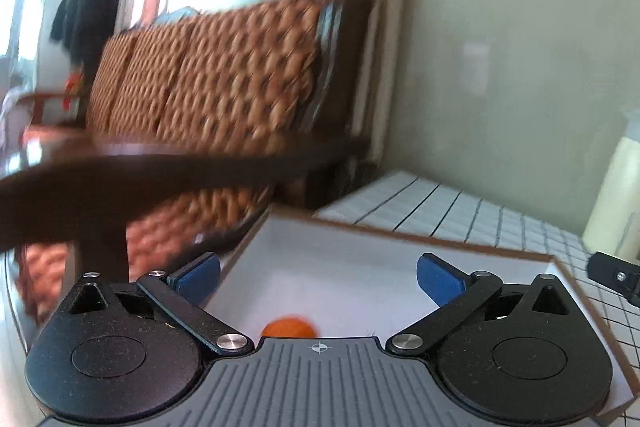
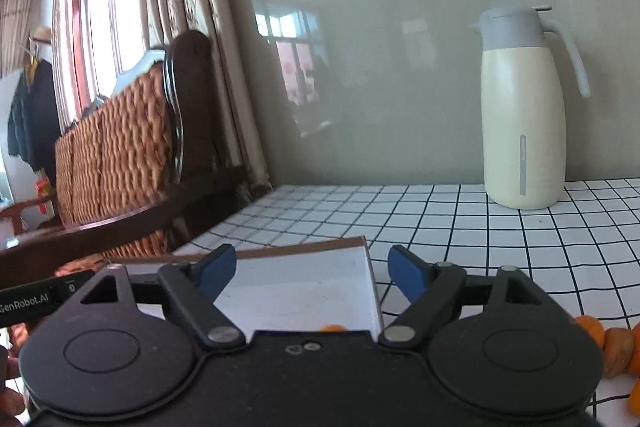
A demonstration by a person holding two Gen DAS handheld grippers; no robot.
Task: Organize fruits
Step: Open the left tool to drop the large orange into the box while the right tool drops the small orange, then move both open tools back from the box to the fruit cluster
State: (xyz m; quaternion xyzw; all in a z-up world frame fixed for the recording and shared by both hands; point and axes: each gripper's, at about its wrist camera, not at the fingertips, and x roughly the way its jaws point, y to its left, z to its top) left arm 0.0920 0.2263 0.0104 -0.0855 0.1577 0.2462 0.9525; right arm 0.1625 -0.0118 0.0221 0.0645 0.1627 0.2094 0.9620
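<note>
- Box [image 1: 360,267], white inside with a brown rim, is serving as the landmark here; it is sitting on the checked tablecloth [image 2: 480,227] near the table's left edge, with the woven-backed bench [image 1: 208,75] beyond it.
- Left gripper [image 1: 318,277] is hovering over the box with its jaws spread wide and nothing between them.
- One orange fruit [image 1: 289,327] is lying inside the box, near its front, half hidden under the gripper body.
- Right gripper [image 2: 310,273] is hanging over the box's right wall, jaws likewise apart and empty.
- More orange fruits [image 2: 618,347] are waiting on the cloth to the right of the box; how many is hard to say, since they are cut off at the edge.
- Thermos jug [image 2: 522,115] is standing behind and to the right of the box.
- Risk: the left view is blurring with motion, so a hasty swing could be knocking the box wall, and round fruit could be rolling off the cloth.
</note>
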